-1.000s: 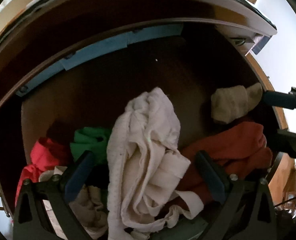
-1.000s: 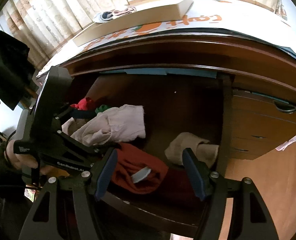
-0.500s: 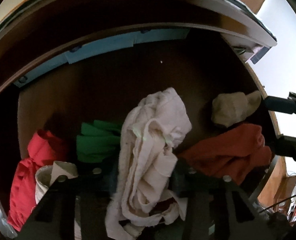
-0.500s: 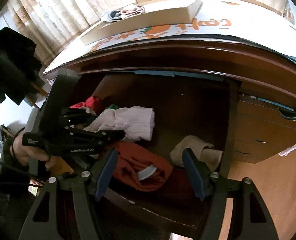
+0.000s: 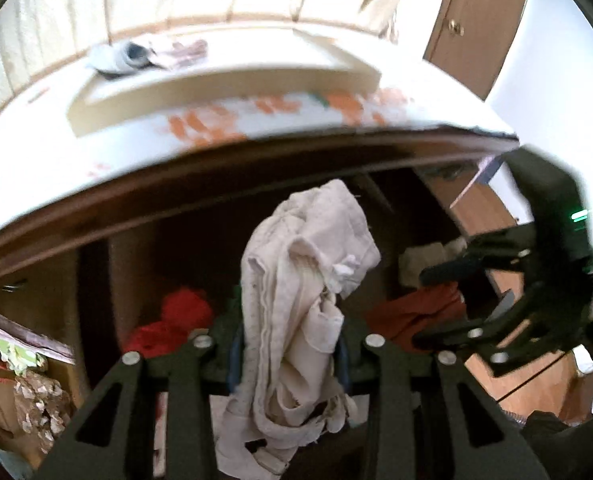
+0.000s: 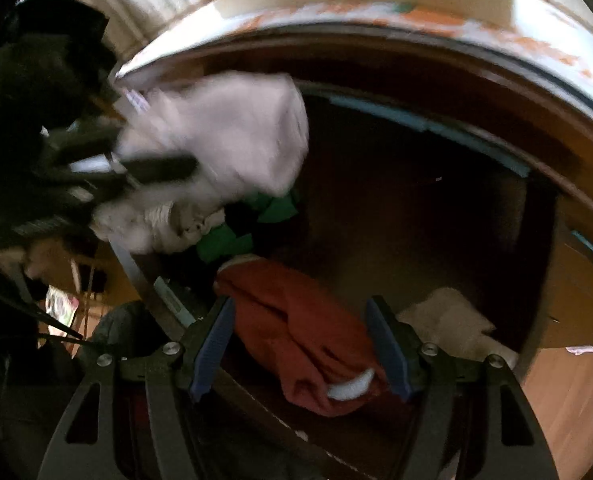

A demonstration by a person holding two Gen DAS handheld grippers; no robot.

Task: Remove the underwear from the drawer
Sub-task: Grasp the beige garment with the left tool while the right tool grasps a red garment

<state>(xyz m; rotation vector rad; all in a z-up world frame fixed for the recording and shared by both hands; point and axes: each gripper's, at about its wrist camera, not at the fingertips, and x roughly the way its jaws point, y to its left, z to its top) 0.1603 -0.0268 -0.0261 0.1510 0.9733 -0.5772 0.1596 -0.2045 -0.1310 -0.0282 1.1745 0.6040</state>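
The left gripper (image 5: 288, 354), jaws just closed, is clamping the cream underwear (image 5: 304, 280) clear of the drawer (image 6: 416, 208), while the right gripper (image 6: 300, 344) is hanging apart over the red garment (image 6: 296, 320), seemingly next.

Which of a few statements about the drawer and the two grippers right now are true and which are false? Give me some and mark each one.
1. The left gripper is shut on the off-white garment. True.
2. The right gripper holds the green garment. False: its jaws stand open around the rust-red garment, pads not pressing it; the green garment lies further back in the drawer.
3. The off-white garment lies flat on the drawer floor. False: it hangs from the left gripper, lifted above the other clothes.
4. A beige piece lies in the drawer beside the rust-red garment. True.
5. The drawer holds only white clothes. False: red and green pieces are there too.
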